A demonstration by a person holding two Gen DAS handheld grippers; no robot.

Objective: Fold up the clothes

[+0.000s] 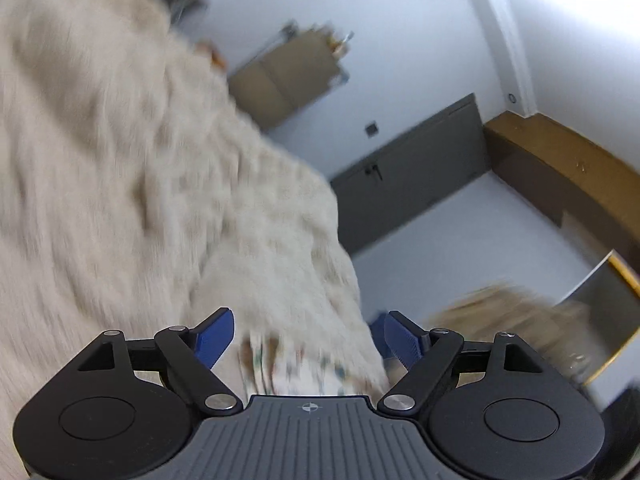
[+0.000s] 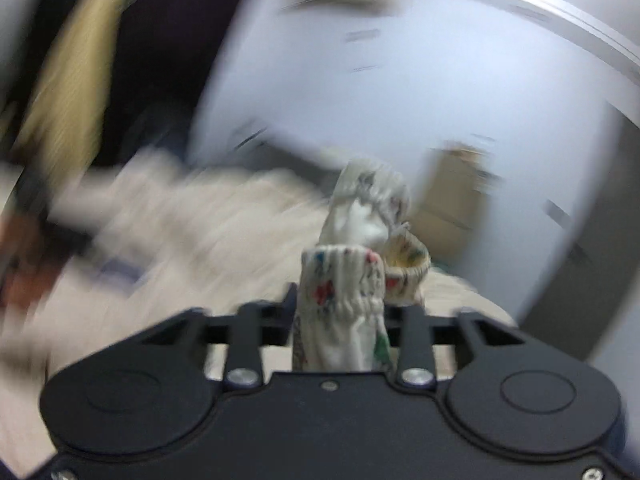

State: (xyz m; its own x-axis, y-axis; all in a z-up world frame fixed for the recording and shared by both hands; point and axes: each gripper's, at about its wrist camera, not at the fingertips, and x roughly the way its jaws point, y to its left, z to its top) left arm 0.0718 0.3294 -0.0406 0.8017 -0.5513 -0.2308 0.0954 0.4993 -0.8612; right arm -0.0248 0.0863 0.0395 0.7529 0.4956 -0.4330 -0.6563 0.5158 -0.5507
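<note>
- Left fingers [image 1: 216, 338] blue-padded, spread wide apart, nothing gripped; left gripper [image 1: 308, 336] points across a cream fuzzy blanket [image 1: 120, 168].
- Printed white fabric [image 1: 288, 364] lies low between the left fingers, touching neither pad; blurred.
- Right gripper [image 2: 340, 312]: fingers closed tight on a white garment [image 2: 344, 300] with small coloured print and an elastic gathered band.
- Garment bunches up above the right fingers; a second elastic cuff [image 2: 408, 260] hangs open just right of the clamped band.
- Right view heavily motion-blurred; cream blanket spreads behind the garment.
- Background, left view: white wall, cardboard box [image 1: 288, 76], dark grey cabinet [image 1: 412, 168], wooden bench [image 1: 568, 176] along the right wall.
- Tan blurred cloth [image 1: 500, 316] near the right finger in the left view; cannot tell what it is.
</note>
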